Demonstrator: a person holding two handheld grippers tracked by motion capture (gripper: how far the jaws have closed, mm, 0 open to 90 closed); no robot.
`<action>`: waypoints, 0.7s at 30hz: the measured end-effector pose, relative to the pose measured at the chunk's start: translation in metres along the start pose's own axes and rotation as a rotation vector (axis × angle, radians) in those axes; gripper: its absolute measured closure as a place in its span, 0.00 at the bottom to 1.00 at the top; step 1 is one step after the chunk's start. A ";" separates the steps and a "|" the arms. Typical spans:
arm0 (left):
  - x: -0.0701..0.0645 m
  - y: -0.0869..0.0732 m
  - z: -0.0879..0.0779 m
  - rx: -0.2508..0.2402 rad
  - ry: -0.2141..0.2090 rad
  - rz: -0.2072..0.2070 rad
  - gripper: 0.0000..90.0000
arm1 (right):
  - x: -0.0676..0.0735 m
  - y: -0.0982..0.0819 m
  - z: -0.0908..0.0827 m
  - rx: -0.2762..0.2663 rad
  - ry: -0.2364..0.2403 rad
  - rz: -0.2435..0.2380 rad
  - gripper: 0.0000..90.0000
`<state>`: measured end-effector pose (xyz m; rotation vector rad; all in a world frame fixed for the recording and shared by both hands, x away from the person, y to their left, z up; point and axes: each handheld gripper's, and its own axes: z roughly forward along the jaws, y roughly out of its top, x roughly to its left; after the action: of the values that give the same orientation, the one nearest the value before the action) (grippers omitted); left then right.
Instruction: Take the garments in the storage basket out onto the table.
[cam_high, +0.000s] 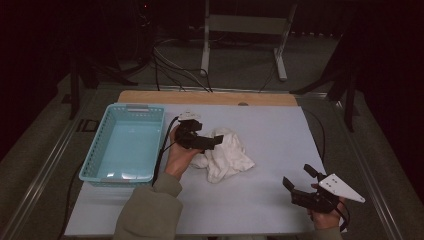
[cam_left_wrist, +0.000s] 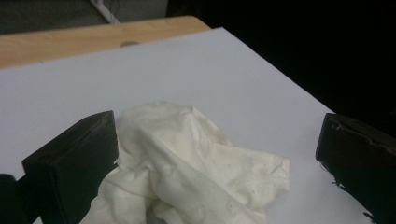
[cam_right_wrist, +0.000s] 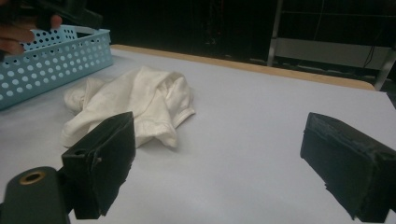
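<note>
A: Big things first. One counter (cam_high: 280, 200), covered in a pale sheet, wooden edge along the far side. One light-blue perforated basket (cam_high: 125, 145) on its left part, nothing inside.

B: Next down in size?

A: One white cloth (cam_high: 225, 155), crumpled in a heap near the counter's middle, just right of the basket and apart from it. Lying flat on the sheet, not lifted at all.

B: And the grippers?

A: Two. Left gripper (cam_high: 212, 141) hanging over the cloth's left edge, jaws wide apart; in the left gripper view the cloth (cam_left_wrist: 196, 172) sits between and below the black jaws, no pad pressing on it. Right gripper (cam_high: 296, 181) low at the counter's near right corner, well apart from the cloth, jaws also spread wide, nothing between them but bare sheet in the right gripper view, with the cloth (cam_right_wrist: 140, 102) and basket (cam_right_wrist: 51, 60) farther off.

B: Progress, then?

A: Early, by the look of it. Nothing in the basket, cloth loose and unfolded, neither gripper clamped on anything. Probably left to do: close on the cloth, lift, carry left over the basket wall, drop in. Possibly some folding instead; hard to judge from here.

B: Tally?

A: One counter, one basket, one cloth, two grippers.
</note>
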<state>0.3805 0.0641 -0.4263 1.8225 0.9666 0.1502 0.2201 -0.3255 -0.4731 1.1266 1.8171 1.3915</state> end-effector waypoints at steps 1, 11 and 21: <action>0.000 0.001 -0.003 -0.014 0.009 0.001 0.00 | 0.000 0.000 0.000 0.000 0.000 0.000 0.12; 0.010 -0.004 -0.039 -0.097 0.045 0.001 0.00 | 0.000 0.000 0.000 0.000 0.000 0.001 0.12; 0.019 -0.014 -0.082 -0.162 0.112 0.036 0.00 | 0.000 0.000 0.000 0.000 -0.003 0.001 0.12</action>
<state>0.3440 0.1382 -0.4053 1.6974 0.9704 0.3461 0.2197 -0.3254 -0.4731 1.1285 1.8146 1.3900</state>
